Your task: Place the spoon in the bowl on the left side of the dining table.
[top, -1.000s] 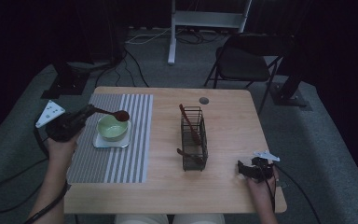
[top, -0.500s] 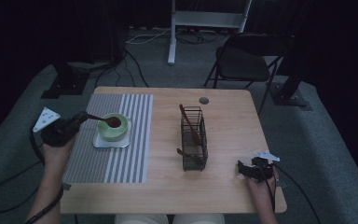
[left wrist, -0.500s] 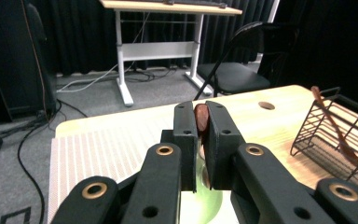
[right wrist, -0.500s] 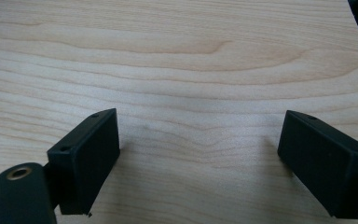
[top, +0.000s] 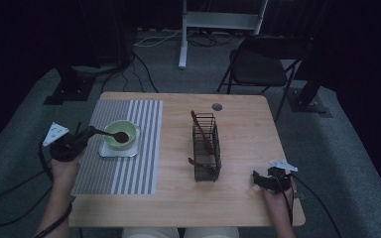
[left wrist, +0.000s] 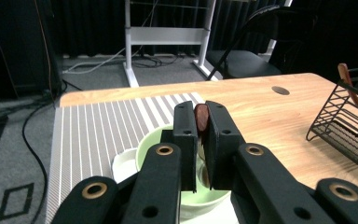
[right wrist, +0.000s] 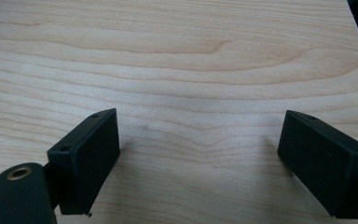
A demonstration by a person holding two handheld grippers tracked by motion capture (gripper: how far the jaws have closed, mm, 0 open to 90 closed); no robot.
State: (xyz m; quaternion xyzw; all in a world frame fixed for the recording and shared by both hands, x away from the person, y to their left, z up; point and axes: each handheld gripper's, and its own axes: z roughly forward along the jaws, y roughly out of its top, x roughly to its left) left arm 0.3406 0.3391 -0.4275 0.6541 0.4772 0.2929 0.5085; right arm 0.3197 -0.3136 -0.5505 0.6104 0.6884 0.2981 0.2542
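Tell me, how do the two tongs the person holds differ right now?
The left tongs are shut on a brown wooden spoon; the right tongs stand wide open and hold nothing. The left tongs hang over the green bowl on the striped mat, with the spoon's head in it; the right tongs rest low over the bare wooden table. Both are black and two-jawed, each with a trailing cable.

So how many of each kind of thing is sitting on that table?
Wooden spoons: 3, one held over the bowl, two in the rack
Green bowl: 1
White plate: 1
Striped mat: 1
Wire rack: 1
Total: 7
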